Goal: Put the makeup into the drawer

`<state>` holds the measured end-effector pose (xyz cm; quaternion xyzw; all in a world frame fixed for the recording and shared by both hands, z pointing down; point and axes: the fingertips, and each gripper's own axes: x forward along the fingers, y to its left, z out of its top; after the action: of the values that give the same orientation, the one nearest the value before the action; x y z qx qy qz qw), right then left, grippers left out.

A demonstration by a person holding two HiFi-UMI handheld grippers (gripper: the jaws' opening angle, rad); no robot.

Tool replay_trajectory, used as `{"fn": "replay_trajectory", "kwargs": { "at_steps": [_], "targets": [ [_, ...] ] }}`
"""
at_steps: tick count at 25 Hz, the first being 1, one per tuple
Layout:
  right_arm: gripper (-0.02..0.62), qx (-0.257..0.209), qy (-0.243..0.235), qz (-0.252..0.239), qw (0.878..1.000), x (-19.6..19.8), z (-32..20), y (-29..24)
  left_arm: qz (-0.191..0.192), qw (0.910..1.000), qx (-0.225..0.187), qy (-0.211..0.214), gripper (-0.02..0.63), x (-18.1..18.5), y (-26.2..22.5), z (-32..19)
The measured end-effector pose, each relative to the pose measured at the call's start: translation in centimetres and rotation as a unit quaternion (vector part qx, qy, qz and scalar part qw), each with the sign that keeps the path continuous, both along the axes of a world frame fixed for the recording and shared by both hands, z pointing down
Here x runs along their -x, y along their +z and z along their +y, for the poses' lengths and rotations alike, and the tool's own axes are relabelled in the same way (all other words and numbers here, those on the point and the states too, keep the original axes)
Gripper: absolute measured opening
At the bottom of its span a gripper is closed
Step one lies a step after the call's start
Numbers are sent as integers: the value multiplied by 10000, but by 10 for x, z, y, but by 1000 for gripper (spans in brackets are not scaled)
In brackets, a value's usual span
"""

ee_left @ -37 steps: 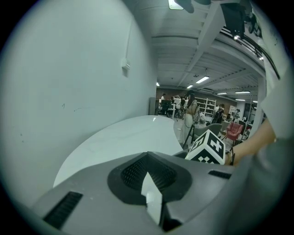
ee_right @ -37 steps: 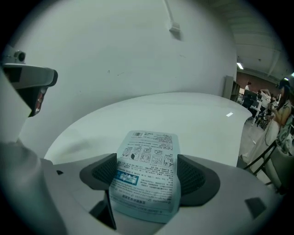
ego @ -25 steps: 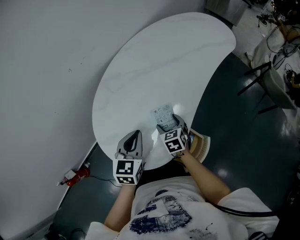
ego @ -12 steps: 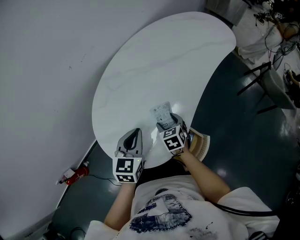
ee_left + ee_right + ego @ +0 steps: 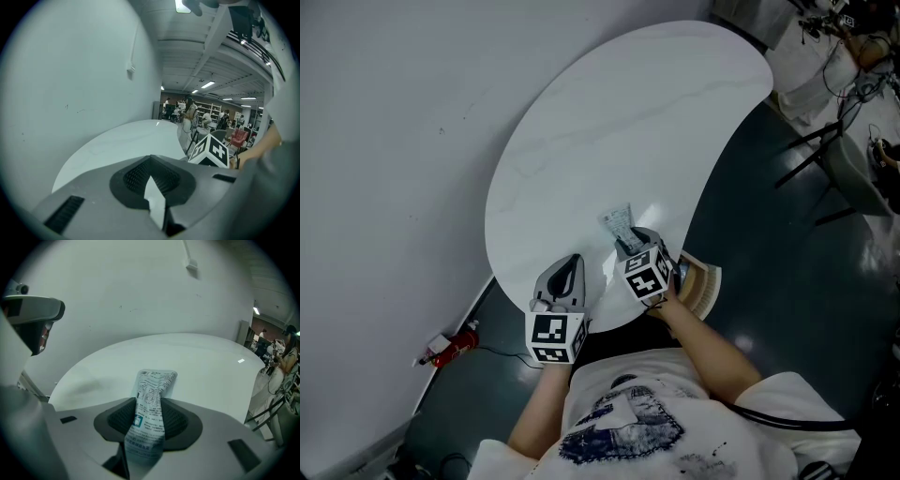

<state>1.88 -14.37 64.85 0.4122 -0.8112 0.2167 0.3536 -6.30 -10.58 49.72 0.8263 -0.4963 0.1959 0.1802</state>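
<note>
The right tool (image 5: 628,246) has just been closing its jaws, and a makeup sachet (image 5: 619,223) is now pinched between them. This is plainest in the right gripper view. There the printed sachet (image 5: 154,385) is seen creased and squeezed narrow where the pads meet it. Its far end sticks out past the tips of the right tool (image 5: 149,404) over the white counter (image 5: 197,357). From the head view only that free end is seen, lying ahead of the tool near the close edge of the counter (image 5: 619,122).

The left tool (image 5: 571,267) is held just beside the right one, on its left, over the same edge. In the left gripper view the jaws of the left tool (image 5: 150,177) are seen drawn together at the tips with nothing between them. A sliver of counter (image 5: 126,140) shows through behind them. Only that view shows the right tool's marker cube (image 5: 213,151) from the side, and a long room with people and shelving far beyond it.
</note>
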Motion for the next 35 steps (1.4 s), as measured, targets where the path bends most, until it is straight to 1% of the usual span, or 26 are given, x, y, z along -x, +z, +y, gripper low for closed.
{"fn": "replay_trajectory", "kwargs": {
  "at_steps": [2, 8, 18, 28, 35],
  "targets": [
    [162, -18, -57, 17, 10000, 3, 2, 0, -7, 10000, 1, -13, 47, 2, 1, 1],
    [112, -43, -85, -23, 10000, 9, 2, -3, 12, 10000, 44, -26, 46, 9, 2, 1],
    [84, -84, 50, -108, 9999, 4, 8, -8, 31, 10000, -11, 38, 46, 7, 0, 8],
    [79, -147, 442, -151, 9988, -2, 14, -22, 41, 9995, -18, 315, 47, 12, -8, 12],
    [75, -254, 919, -96, 9954, -9, 24, -34, 139, 9971, -30, 749, 46, 12, -11, 17]
  ]
}}
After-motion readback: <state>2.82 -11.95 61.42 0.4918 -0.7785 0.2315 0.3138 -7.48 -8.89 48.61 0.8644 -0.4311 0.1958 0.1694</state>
